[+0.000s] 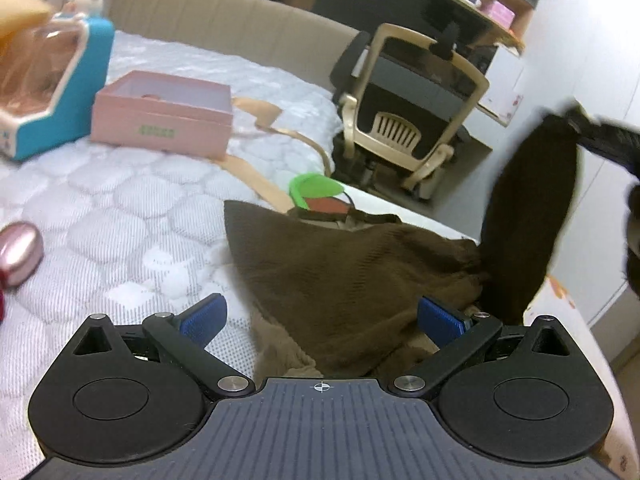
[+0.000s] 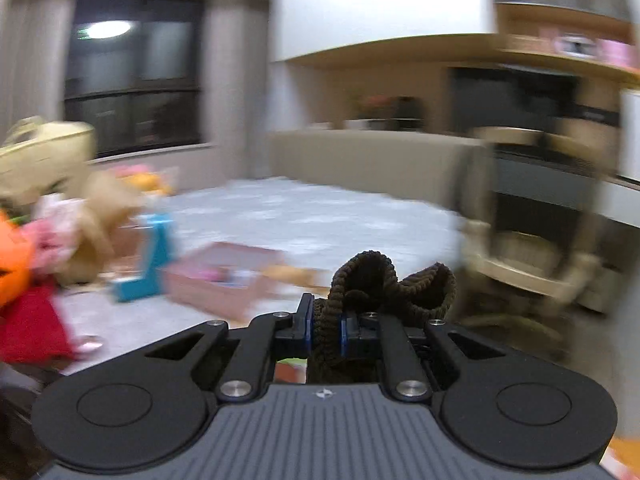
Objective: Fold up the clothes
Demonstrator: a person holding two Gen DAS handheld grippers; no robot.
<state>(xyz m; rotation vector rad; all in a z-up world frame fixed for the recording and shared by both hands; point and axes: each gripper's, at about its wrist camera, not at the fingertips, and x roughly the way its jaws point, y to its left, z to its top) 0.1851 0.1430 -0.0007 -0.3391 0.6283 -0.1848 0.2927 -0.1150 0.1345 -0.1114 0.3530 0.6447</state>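
brown garment (image 1: 352, 276) is matt ribbed knit; mattress (image 1: 120, 208) quilted white fabric; pink box (image 1: 164, 114) smooth matt card

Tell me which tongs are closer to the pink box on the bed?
Left. The left tongs hang open over the brown garment, the pink box just ahead; the right tongs hold brown fabric farther back.

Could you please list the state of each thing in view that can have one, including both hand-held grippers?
Left hand-held gripper: open, above the garment.
Right hand-held gripper: shut on a ribbed edge of the garment.
Brown garment: partly on the bed, one part lifted.
Pink box: open, on the bed.
Office chair: upright, beside the bed.
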